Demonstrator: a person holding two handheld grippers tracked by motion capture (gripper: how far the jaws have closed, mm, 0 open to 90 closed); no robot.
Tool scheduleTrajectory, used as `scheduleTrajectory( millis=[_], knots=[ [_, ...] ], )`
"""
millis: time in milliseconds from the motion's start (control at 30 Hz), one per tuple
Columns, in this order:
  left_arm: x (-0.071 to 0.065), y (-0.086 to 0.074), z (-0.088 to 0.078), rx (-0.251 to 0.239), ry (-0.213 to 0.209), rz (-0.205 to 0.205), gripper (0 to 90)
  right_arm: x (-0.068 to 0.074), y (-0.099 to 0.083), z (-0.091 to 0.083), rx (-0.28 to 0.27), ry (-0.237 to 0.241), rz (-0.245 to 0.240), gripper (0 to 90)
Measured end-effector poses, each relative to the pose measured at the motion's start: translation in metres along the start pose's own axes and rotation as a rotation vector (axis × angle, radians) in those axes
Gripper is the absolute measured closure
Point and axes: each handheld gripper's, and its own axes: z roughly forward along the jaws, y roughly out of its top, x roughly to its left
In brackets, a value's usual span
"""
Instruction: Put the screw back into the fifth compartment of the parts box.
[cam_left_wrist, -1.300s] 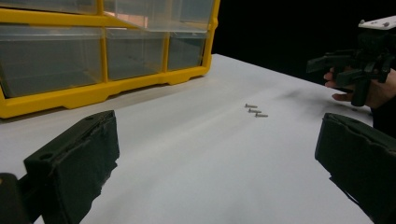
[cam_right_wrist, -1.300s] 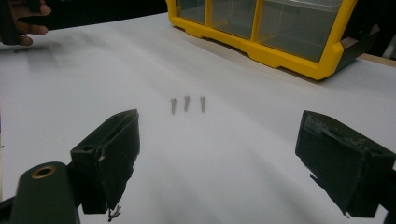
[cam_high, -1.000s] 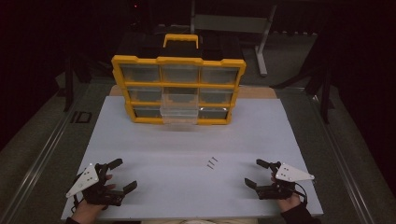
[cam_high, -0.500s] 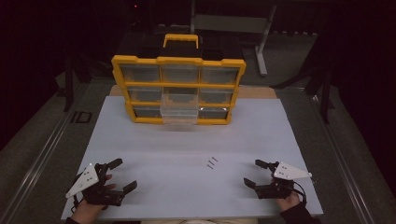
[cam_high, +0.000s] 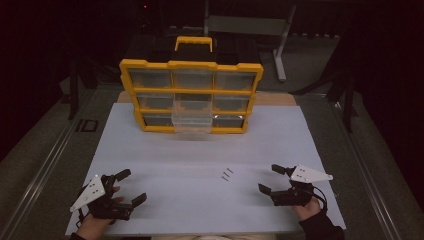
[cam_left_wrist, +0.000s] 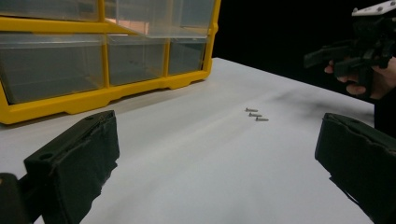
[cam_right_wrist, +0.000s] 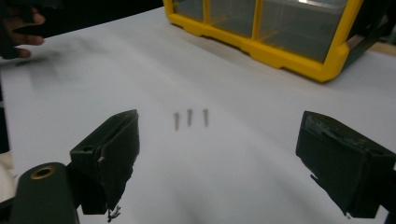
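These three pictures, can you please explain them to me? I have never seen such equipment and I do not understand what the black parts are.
A person sits at a white table and holds a hand tool in each hand: the left gripper and the right gripper. The black blocks are their jaws, standing wide open and holding nothing. One picture is taken from above; each of the other two comes from a camera riding on one gripper, looking along its jaws. On the table lie three small screws side by side, between the grippers. Farther back stands a yellow organizer with clear drawers; its lower middle drawer is pulled out.
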Motion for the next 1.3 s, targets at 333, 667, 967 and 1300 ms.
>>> scheduleTrajectory(
  millis=[333,667,967,1300],
  knots=[
    [0.000,0.000,0.000,-0.001,-0.005,-0.002,0.5,-0.002,0.025,0.021,-0.024,0.047,-0.024,13.3],
    [0.000,0.001,0.000,-0.003,-0.006,-0.001,0.4,-0.008,0.044,0.044,-0.013,0.062,-0.054,18.9],
    [0.000,0.001,0.000,-0.004,-0.008,0.002,0.4,-0.015,0.046,0.071,0.026,0.084,-0.065,28.2],
    [-0.001,0.001,0.000,-0.004,-0.008,0.005,0.4,-0.015,0.038,0.092,0.109,0.123,-0.085,48.5]
  ],
)
